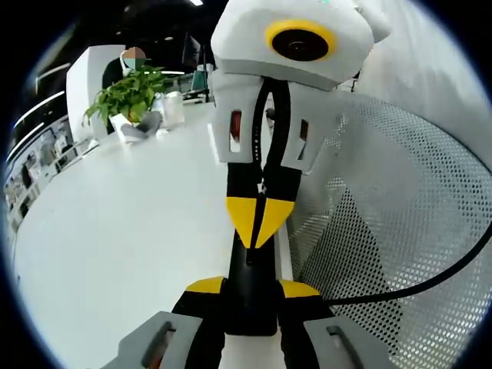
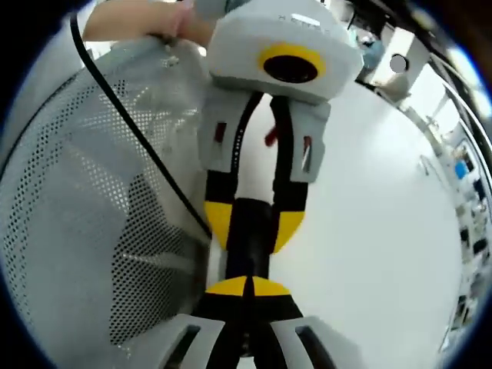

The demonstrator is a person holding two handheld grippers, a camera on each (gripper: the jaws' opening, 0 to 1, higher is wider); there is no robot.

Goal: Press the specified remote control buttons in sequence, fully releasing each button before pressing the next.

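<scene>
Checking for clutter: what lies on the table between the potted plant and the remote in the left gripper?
In the left gripper view, the white table is bare from the potted plant to the black remote in the left gripper.

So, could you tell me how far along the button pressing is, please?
Done: the left claw grips the remote above the white table. In hand: the shut right claw has its tips against the remote. Left: unclear, since the buttons cannot be made out.

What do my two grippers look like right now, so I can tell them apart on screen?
They match: the left gripper and right gripper both have black jaws with yellow tips on pale grey bases. A black cable trails by the left one.
</scene>
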